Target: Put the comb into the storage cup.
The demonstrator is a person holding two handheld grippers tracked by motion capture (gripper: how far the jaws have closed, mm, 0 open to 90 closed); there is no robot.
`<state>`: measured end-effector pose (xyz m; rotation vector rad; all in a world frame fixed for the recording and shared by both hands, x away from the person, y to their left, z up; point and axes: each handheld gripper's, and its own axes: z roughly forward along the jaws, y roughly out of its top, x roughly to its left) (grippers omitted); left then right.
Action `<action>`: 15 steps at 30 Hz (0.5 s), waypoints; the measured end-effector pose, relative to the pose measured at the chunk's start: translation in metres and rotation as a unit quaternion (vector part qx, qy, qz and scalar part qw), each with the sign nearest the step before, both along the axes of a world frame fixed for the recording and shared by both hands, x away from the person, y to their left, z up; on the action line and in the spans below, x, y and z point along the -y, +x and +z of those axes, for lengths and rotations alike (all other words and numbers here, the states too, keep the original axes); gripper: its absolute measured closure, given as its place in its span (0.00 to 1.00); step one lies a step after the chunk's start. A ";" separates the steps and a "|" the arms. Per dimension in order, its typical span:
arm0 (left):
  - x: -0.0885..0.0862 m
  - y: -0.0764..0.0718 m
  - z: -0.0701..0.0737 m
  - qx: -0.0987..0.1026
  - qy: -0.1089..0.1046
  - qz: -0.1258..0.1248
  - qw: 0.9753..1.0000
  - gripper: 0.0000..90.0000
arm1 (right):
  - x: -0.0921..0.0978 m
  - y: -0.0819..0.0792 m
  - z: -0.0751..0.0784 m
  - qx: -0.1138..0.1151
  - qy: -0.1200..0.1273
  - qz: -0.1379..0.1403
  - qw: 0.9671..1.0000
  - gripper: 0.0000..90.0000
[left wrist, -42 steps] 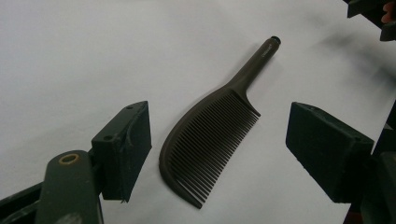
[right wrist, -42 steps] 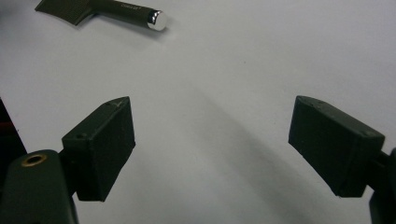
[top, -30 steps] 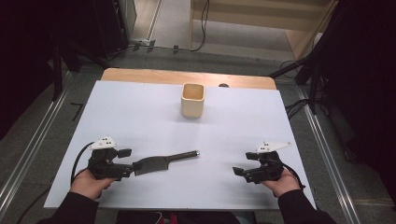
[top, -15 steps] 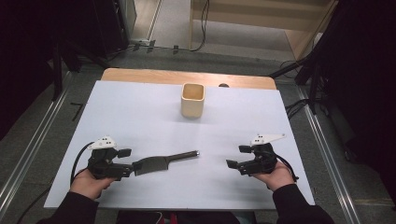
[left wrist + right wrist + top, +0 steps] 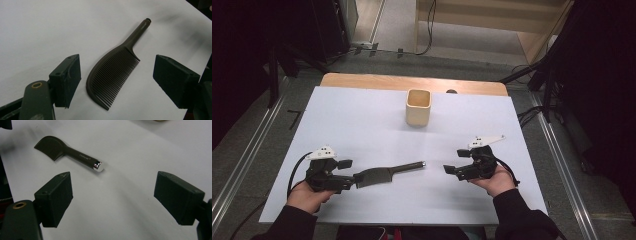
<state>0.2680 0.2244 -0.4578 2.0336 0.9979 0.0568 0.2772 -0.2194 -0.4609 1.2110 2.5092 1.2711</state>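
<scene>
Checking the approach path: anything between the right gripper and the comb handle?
Nothing visible. Bare white table lies between the open right gripper and the comb handle tip. The cup stands farther back, off that line. The left gripper sits open around the comb's toothed end.

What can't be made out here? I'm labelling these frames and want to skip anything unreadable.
- Print on the comb handle: right gripper view, too small and blurred.
- Inside of the cup: high view, its walls hide the bottom; cut off by the top edge in the right gripper view.
- Left gripper jaw tips against the comb's toothed end: high view, too small to tell touching from apart.
</scene>
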 end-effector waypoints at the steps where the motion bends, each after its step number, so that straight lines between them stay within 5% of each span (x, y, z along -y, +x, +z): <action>1: 0.000 0.000 0.000 -0.001 0.001 -0.001 1.000 0.25 | -0.001 0.001 0.001 0.000 -0.001 0.000 1.000 0.15; 15: 0.000 0.001 -0.001 -0.006 0.003 0.000 1.000 0.26 | -0.017 0.016 0.006 0.008 -0.004 -0.010 1.000 0.16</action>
